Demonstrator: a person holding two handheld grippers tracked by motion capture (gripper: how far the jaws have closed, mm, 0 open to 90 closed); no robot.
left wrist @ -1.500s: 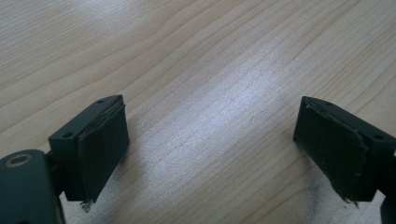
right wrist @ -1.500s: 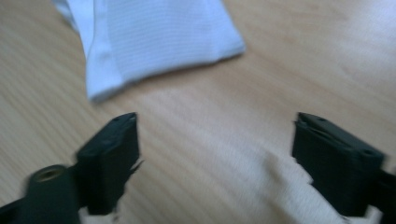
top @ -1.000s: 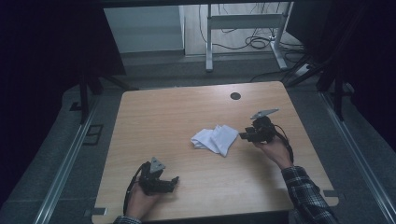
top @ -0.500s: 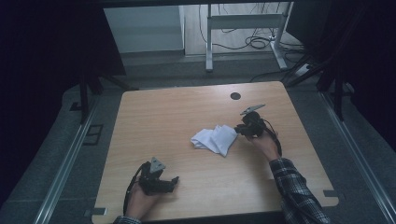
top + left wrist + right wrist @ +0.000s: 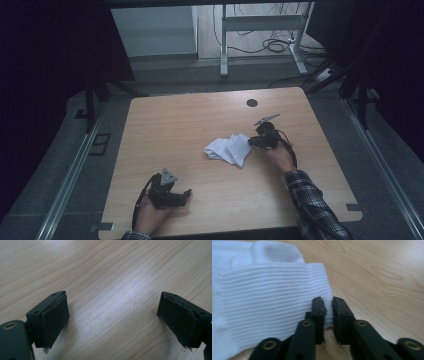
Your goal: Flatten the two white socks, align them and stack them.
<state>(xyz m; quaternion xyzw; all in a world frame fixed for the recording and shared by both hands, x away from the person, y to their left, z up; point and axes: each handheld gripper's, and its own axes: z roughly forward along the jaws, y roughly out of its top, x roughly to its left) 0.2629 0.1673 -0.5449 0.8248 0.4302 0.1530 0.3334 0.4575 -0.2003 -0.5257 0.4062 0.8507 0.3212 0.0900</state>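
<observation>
Since a second ago, the right claw point(image 5: 251, 140) has travelled leftward and downward in the high view, from a spot clear of the white cloth point(image 5: 228, 149) to that cloth's right edge. Its jaws have just been closing. In the right gripper view they stand nearly together, with only a thin slit between them, and the ribbed hem of the white cloth point(image 5: 269, 300) lies at that slit; the right claw point(image 5: 328, 305) seems to be pinching that edge, though whether the pads press on fabric cannot be told for sure.

White and ribbed, the cloth is bunched in loose folds a little right of the middle of the desk point(image 5: 190, 125), which puts it just right of centre in the high view. The hand and checked sleeve point(image 5: 312, 205) behind the right claw enter from the lower right of the frame.

Meanwhile the left claw point(image 5: 186, 194) rests at the lower left of the desk, held in the other hand, in the same place as before. In the left gripper view its jaws stand wide apart over bare wood grain of the desk point(image 5: 112, 277), with nothing between the left claw's point(image 5: 115, 315) pads.
</observation>
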